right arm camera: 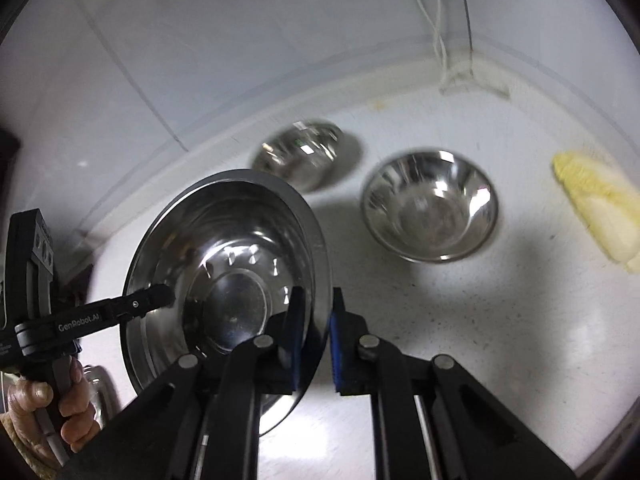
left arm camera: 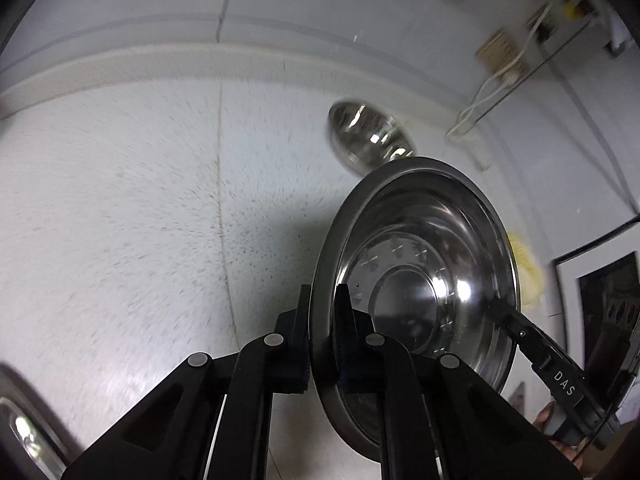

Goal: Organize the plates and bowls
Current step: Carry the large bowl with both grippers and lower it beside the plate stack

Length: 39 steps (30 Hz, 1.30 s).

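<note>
**Both grippers clamped on one steel plate, held off the worktop**

The left gripper [left arm camera: 322,332] is clenched on the rim of the plate [left arm camera: 420,264], one pad on each face of the rim. The right gripper [right arm camera: 316,336] is clenched on the opposite rim of the same plate [right arm camera: 228,264]. The plate is tilted, inner face toward both cameras, and hangs above the white speckled worktop [left arm camera: 120,220] without touching it.

Left view only: the worktop's long bare stretch with a seam running toward the back edge, and part of another steel item [left arm camera: 24,424] at the bottom left corner of the frame, cut off. One bowl [left arm camera: 368,136] stands near the back edge, blurred.

Right view only: two bowls on the worktop beyond the plate, a far bowl [right arm camera: 304,154] near the back edge and a near bowl [right arm camera: 430,210] just right of it, apart from each other. A pale yellow leafy vegetable [right arm camera: 596,208] lies toward the right edge. A hand [right arm camera: 60,404] grips the left gripper's handle.
</note>
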{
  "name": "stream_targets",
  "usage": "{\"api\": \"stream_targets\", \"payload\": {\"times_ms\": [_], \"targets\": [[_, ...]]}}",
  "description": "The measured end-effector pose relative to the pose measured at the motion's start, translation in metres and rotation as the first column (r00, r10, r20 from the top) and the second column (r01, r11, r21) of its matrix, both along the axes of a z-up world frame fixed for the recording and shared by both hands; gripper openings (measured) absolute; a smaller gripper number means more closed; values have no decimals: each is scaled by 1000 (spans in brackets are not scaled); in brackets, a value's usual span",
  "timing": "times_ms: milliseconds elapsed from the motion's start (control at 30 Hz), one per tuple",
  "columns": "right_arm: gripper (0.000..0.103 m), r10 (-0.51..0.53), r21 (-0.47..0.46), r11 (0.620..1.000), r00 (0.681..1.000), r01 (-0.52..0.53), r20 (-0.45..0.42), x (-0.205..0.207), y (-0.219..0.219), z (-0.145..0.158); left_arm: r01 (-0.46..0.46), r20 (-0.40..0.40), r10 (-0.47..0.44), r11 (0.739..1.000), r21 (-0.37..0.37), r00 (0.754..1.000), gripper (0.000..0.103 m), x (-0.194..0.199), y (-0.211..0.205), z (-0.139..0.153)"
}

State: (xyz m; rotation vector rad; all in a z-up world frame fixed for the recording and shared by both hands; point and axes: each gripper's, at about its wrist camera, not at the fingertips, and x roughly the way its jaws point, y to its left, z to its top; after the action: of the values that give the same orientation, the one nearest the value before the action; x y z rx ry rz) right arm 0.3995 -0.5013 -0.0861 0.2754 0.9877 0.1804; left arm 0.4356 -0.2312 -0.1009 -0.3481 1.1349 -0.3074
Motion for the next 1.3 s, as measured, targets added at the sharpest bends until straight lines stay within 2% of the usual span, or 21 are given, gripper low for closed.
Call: {"api": "stream_targets", "payload": {"times_ms": [167, 333, 467, 567, 733, 867, 1167, 1233, 1300], "targets": [[10, 39, 7, 999, 995, -40, 90, -37, 14, 49, -30, 63, 31, 999, -25, 998, 7, -45, 22, 43], [10, 89, 18, 996, 991, -92, 103, -76, 33, 63, -42, 75, 43, 999, -12, 996, 8, -97, 42, 56], [10, 121, 16, 992, 991, -122, 60, -105, 45, 48, -36, 44, 35, 999, 8, 998, 9, -132, 51, 42], [10, 128, 30, 991, 992, -128, -13, -114, 49, 20, -27, 5, 27, 999, 27, 1000, 9, -147, 53, 20], [10, 148, 30, 989, 983, -146, -109, -115, 60, -22, -46, -74, 54, 994, 98, 996, 10, -155, 57, -27], [10, 159, 34, 987, 976, -156, -146, -108, 66, -43, -44, -115, 61, 988, 146, 992, 11, -154, 56, -51], [10, 179, 26, 984, 966, -177, -189, -103, 73, -65, -56, -126, 79, 982, 181, 989, 12, -159, 55, -68], [10, 186, 18, 982, 964, -186, -189, -102, 76, -65, -55, -112, 78, 979, 195, 991, 17, -161, 54, -68], [13, 196, 10, 980, 963, -198, -186, -102, 79, -65, -51, -97, 72, 976, 210, 993, 28, -162, 53, -66]]}}
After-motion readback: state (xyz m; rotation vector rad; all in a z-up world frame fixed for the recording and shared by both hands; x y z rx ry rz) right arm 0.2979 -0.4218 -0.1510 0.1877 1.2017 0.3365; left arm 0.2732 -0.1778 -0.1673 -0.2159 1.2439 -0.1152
